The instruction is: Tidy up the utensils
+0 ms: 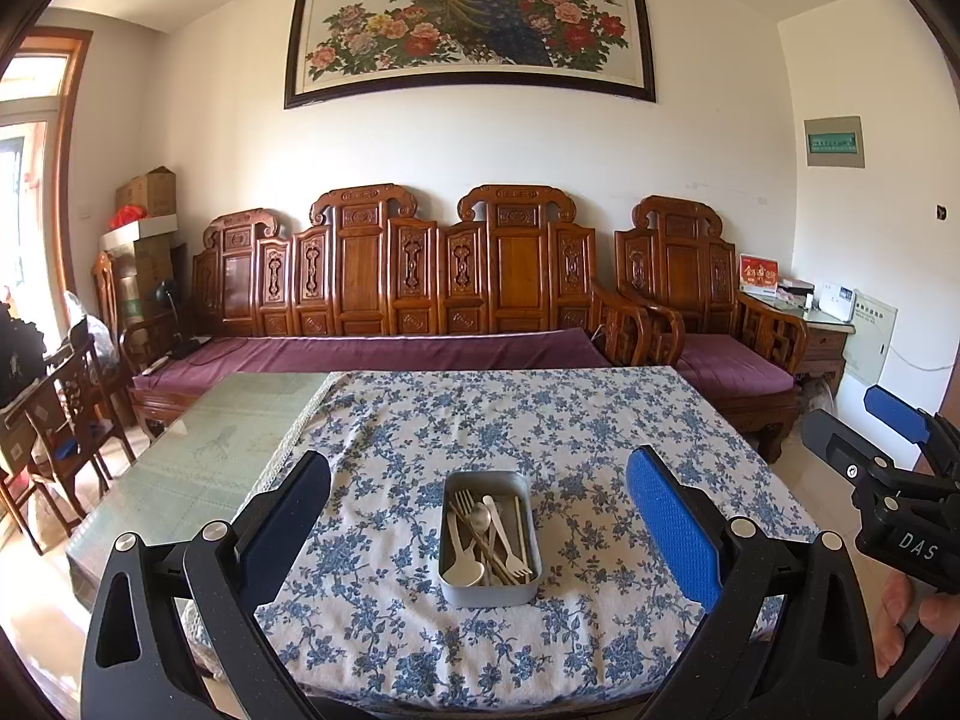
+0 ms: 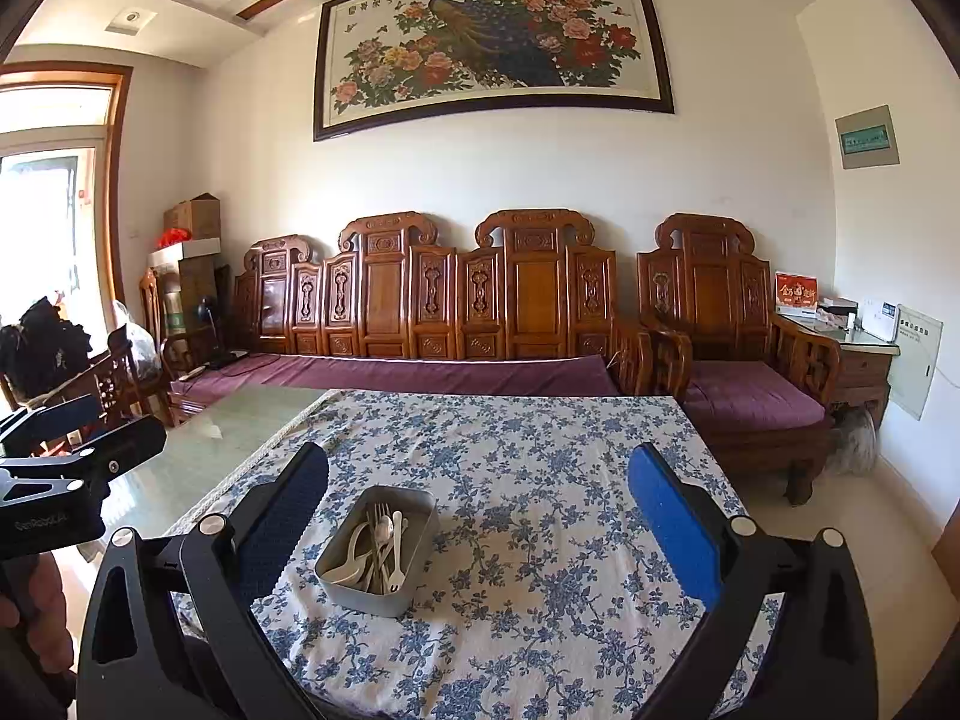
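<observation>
1. Grey metal tin, oblong with rounded corners, standing on the blue-flowered cloth that covers the right part of the surface; bare greenish glass top to the left of the cloth.
2. Long axis of the tin running straight away from the left wrist camera; seen from the right wrist, slanting from near-left to far-right.
3. Inside the tin: utensils piled loosely, mostly lengthwise along the tin. Pale fork with tines toward the near end, second fork with tines at the far end, metal spoon with its bowl toward the far end, pale spoon with its bowl at the near end, and thin sticks lying lengthwise, one close to the right wall.
4. Left gripper hovering short of the tin, jaws spread wide, holding nothing; tin framed between the blue pads, touching neither.
5. Right gripper likewise back from the tin, jaws spread wide and empty; tin nearer its left pad.
6. Carved wooden bench with purple cushion beyond the surface; framed peacock picture on the wall above.
</observation>
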`<action>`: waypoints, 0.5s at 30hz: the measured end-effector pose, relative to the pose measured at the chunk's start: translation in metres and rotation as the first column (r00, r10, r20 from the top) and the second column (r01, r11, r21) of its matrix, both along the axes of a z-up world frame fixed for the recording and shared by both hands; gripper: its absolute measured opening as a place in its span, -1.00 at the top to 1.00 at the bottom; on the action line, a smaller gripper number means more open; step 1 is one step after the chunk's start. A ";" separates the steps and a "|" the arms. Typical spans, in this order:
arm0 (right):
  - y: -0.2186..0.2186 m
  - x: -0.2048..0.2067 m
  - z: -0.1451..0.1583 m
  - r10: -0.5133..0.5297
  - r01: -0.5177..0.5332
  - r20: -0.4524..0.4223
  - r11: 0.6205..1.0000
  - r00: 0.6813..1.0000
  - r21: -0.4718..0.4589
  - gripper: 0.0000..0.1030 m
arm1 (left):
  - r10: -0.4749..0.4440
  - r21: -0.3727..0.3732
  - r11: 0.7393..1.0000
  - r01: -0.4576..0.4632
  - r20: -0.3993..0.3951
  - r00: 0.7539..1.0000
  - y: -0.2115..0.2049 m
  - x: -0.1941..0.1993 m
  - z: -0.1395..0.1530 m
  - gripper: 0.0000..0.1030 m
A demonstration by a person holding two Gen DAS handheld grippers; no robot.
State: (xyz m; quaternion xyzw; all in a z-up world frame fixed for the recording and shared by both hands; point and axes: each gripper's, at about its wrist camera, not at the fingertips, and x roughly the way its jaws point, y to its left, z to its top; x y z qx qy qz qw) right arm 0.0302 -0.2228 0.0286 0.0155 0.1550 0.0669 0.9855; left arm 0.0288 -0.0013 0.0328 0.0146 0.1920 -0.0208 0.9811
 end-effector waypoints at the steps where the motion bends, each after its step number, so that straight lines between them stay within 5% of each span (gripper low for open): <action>1: 0.000 0.000 0.000 0.000 0.000 0.000 1.000 1.000 -0.001 -0.95 | -0.001 -0.002 1.000 0.001 0.000 1.000 0.000 0.000 0.000 -0.85; 15: 0.000 0.000 0.000 -0.001 0.001 -0.001 1.000 1.000 0.001 -0.95 | 0.002 0.002 1.000 -0.002 0.000 1.000 0.001 0.000 0.000 -0.85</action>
